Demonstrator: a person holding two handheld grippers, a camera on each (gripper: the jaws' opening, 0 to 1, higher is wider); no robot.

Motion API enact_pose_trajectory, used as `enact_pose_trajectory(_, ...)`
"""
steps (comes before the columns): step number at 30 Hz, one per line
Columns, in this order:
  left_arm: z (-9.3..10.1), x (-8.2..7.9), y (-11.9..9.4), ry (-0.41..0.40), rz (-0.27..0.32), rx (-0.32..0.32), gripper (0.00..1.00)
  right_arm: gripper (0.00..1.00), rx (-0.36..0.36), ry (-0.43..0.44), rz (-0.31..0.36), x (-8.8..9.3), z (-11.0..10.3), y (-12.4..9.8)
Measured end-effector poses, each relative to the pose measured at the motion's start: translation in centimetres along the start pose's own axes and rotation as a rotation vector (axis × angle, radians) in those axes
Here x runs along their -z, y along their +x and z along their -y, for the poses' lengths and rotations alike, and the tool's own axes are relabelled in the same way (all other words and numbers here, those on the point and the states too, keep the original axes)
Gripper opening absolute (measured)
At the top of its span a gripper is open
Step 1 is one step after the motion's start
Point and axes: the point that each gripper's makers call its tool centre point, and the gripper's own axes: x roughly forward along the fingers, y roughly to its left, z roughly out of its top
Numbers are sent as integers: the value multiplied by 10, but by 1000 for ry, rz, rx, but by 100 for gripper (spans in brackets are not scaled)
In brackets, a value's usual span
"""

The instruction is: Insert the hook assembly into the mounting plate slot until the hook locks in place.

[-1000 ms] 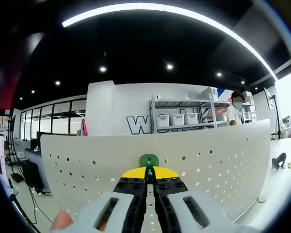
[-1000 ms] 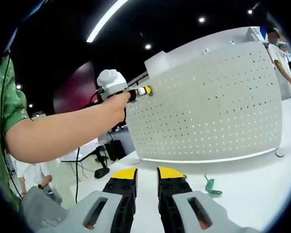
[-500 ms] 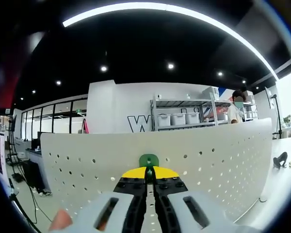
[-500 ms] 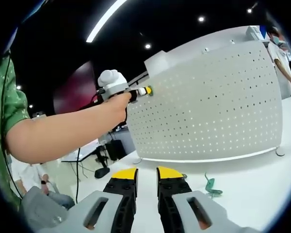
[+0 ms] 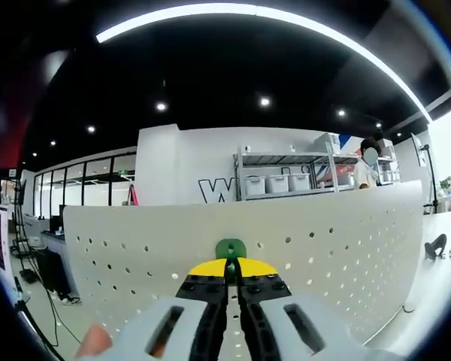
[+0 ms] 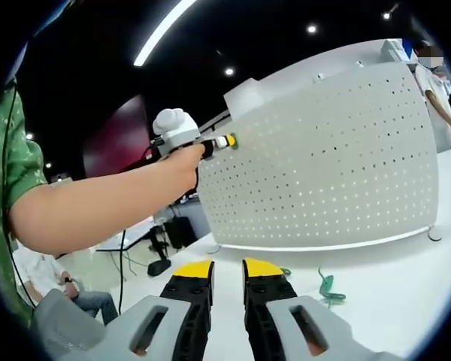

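Hook assembly [image 5: 231,248], green, is clamped between the closed jaws of the left hand-held gripper [image 5: 231,269], pressed at the upper edge of the white perforated mounting plate [image 5: 323,248]. Right hand-held gripper [image 6: 227,269] hovers released above the white tabletop [image 6: 391,286]; a second green hook [image 6: 327,287] lies there, near the plate's base.

Hook at the top edge of the pegboard, spare hook on the table in front

In the left gripper view, the hook [image 5: 230,248] sits between the left gripper's [image 5: 231,268] closed jaw tips, against the upright pegboard [image 5: 338,248], with shelving [image 5: 286,180] behind it. In the right gripper view, the left gripper [image 6: 224,141] meets the pegboard's [image 6: 323,158] upper left edge; a second hook [image 6: 327,286] lies on the table [image 6: 391,293] before the board, just right of the right gripper [image 6: 227,269].
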Motion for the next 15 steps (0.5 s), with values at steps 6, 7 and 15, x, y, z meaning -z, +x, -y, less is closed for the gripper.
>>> enact_pose_trajectory(6, 0, 0, 0, 13, 1, -2, 3, 14, -5, 1, 0, 0, -1, 1)
enact_pose_trajectory(7, 0, -2, -1, 14, 3, -5, 3, 14, -5, 0, -1, 0, -1, 1)
enact_pose_trajectory(15, 0, -1, 1, 26, 6, -7, 3, 14, -8, 0, -3, 1, -2, 1)
